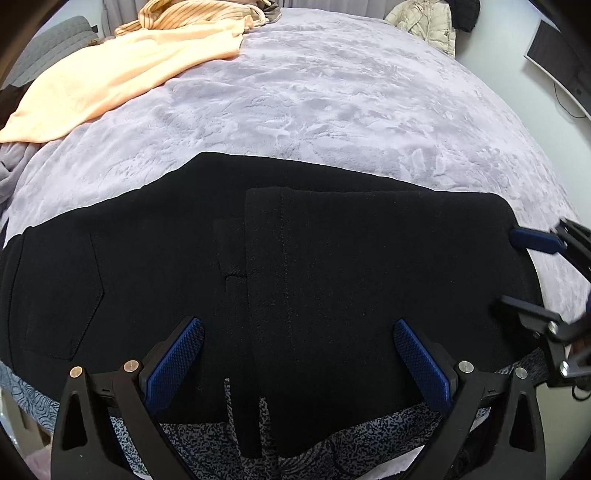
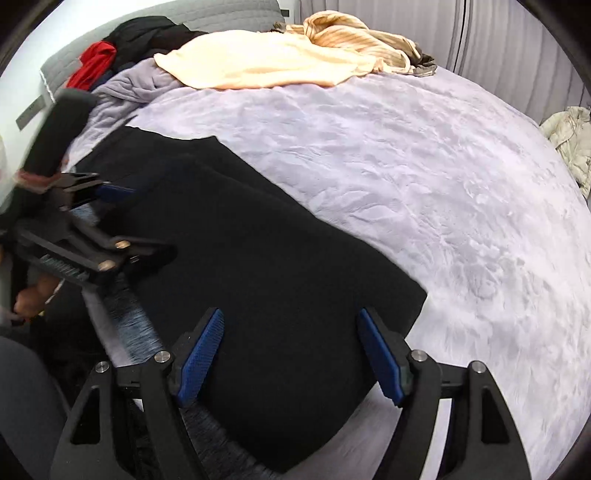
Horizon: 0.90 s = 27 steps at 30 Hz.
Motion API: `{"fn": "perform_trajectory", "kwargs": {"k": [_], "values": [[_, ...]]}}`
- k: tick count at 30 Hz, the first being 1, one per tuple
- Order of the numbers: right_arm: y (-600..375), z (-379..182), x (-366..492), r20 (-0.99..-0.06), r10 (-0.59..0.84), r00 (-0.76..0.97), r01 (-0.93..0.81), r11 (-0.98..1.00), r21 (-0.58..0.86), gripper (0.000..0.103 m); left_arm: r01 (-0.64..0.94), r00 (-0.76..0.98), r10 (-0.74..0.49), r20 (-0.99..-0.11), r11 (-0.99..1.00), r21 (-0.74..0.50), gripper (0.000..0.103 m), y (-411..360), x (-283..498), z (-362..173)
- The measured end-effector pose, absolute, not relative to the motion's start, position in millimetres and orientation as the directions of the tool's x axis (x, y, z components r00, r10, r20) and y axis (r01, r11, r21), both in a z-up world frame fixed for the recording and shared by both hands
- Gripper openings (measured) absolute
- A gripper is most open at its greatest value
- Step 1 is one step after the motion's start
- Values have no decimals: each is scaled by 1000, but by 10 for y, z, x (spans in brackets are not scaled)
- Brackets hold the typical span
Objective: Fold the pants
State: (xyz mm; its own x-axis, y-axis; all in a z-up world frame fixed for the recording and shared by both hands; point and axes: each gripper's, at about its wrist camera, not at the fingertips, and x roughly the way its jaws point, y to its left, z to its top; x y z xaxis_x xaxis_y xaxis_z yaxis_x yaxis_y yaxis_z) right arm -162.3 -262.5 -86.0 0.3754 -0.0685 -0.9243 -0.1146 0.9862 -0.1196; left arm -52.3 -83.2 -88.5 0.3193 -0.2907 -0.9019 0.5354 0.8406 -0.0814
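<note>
Two hand-held grippers are hovering over black pants [image 1: 295, 266] that are lying flat on a bed [image 1: 351, 110] covered with a lilac plush blanket. Pants are lying folded, with one layer doubled over the other; a back pocket is showing toward the left in the left wrist view, and a straight folded edge is running down the middle.

Left hand-held gripper [image 1: 297, 350] is pointing steeply down at the near edge of the pants, its blue pads standing wide apart with only flat cloth below them, nothing pinched. Right hand-held gripper [image 2: 291, 350] is likewise standing wide, jaws empty, positioned above the right end of the folded pants, near the corner where the black cloth meets the blanket. Whether either gripper's tips are touching the cloth cannot be told.

Each gripper is appearing at the edge of the other's view, both sitting along the near side of the pants.

At the far side of the bed a peach garment [image 2: 258, 62] and a striped garment [image 2: 354, 33] are lying well apart from the pants.
</note>
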Motion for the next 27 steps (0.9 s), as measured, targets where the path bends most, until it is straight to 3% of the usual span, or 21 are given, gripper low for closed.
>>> {"fn": "perform_trajectory", "kwargs": {"k": [8, 14, 18, 21, 24, 27], "values": [[-2421, -985, -1490, -892, -210, 400, -119, 953, -278, 83, 518, 330, -298, -896, 851, -92, 103, -770, -546, -790], [-2302, -918, -1599, -898, -215, 384, -101, 957, -272, 84, 511, 320, -284, -904, 855, -88, 103, -789, -496, -881], [-2236, -926, -1449, -902, -231, 363, -98, 954, -284, 90, 492, 338, -279, -899, 867, -84, 103, -700, -488, -808], [-2105, -1011, -1191, -919, -221, 327, -130, 952, -276, 94, 430, 389, -250, -886, 901, -66, 103, -429, -429, -703], [-1932, -1074, -989, -932, -191, 309, -183, 950, -255, 94, 329, 391, -267, -880, 934, -138, 103, 15, -316, -643], [-1837, -1120, -823, -943, -169, 287, -209, 950, -233, 94, 195, 433, -204, -878, 972, -129, 103, 435, -219, -614]]}}
